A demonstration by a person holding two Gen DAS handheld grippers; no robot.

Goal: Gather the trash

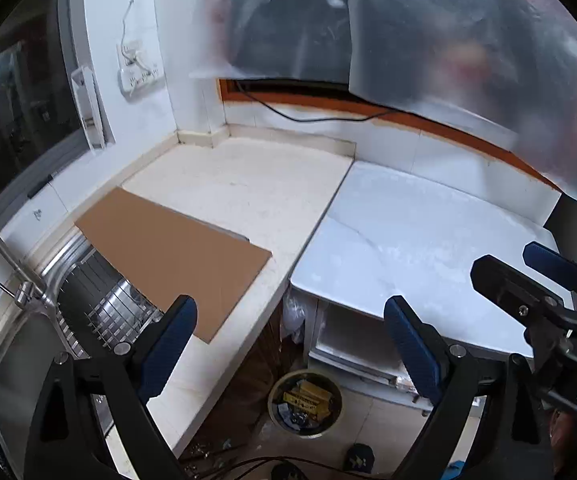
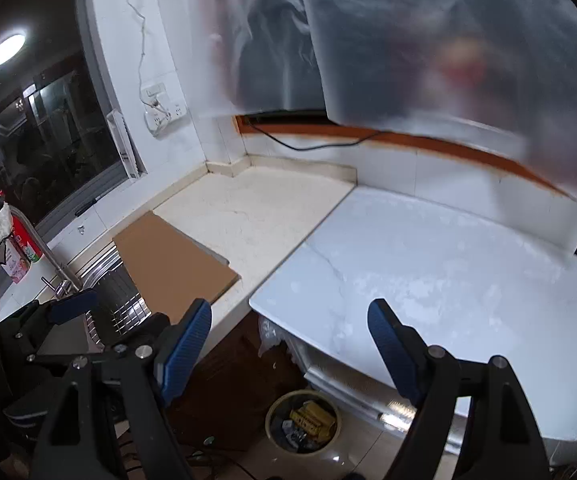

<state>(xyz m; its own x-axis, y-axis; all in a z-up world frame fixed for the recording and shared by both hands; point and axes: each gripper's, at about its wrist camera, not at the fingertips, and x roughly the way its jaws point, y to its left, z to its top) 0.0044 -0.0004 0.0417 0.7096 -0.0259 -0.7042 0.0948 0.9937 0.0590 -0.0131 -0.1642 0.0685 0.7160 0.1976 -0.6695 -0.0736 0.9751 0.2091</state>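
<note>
On floor below counter edge: trash bin [image 1: 305, 403], part-filled. Left gripper [image 1: 290, 344] and right gripper [image 2: 289, 344], fingers spread, empty. Risk: nothing left to collect.

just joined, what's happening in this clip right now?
A person holds both grippers over a kitchen corner, nothing gripped. The left gripper and right gripper are open and empty. A round bin on the floor below the counter edge already holds yellow wrappers and other scraps. The counter and white slab show no loose trash; only a cardboard sheet lies partly over the sink.
</note>
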